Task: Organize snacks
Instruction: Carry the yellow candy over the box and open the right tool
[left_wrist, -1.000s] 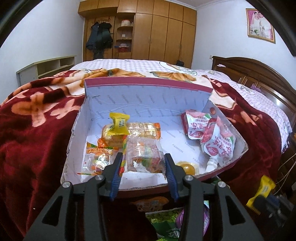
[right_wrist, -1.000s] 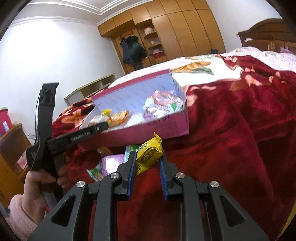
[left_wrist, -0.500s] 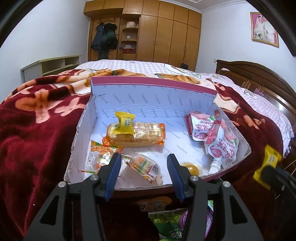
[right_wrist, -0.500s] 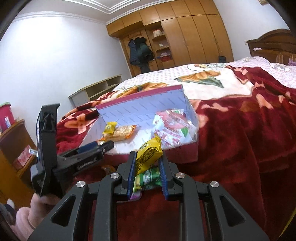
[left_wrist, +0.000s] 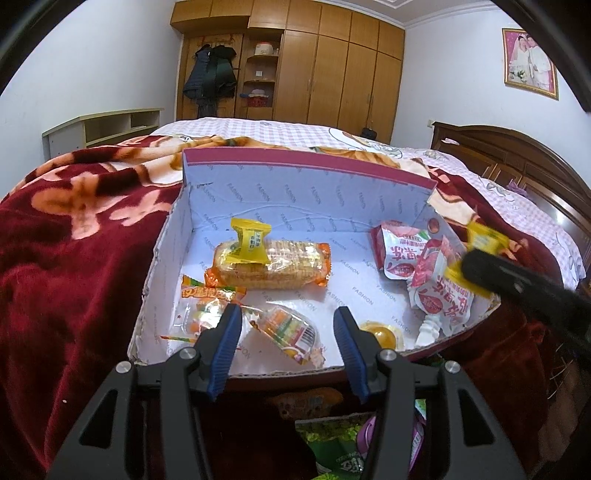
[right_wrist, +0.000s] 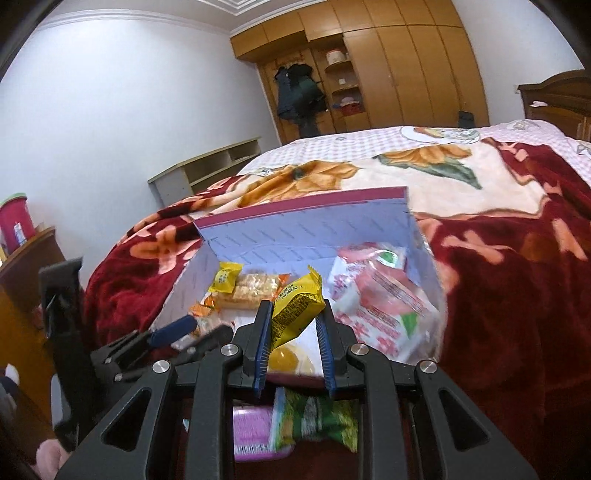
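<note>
A shallow cardboard box (left_wrist: 295, 173) with a maroon rim lies on the bed. In it are a cracker pack (left_wrist: 280, 267) with a small yellow packet (left_wrist: 251, 242) on top, red-and-white pouches (left_wrist: 436, 273), a jelly cup (left_wrist: 380, 334) and a clear candy packet (left_wrist: 291, 330). My left gripper (left_wrist: 287, 312) stands open at the box's front edge; the clear packet lies loose beyond its fingers. My right gripper (right_wrist: 293, 314) is shut on a yellow snack bar (right_wrist: 295, 306), held over the box's (right_wrist: 295, 221) front right part. It shows blurred in the left wrist view (left_wrist: 517, 280).
A green packet (right_wrist: 317, 417) and a purple pack (right_wrist: 255, 432) lie on the red flowered blanket (left_wrist: 74, 258) just in front of the box, beside an orange packet (left_wrist: 310, 398). A wooden headboard (left_wrist: 517, 166) is at the right, a wardrobe (left_wrist: 332, 74) behind the bed.
My left gripper widened and let the clear candy packet drop into the box. My right gripper carried the yellow bar up and forward from the blanket to above the box.
</note>
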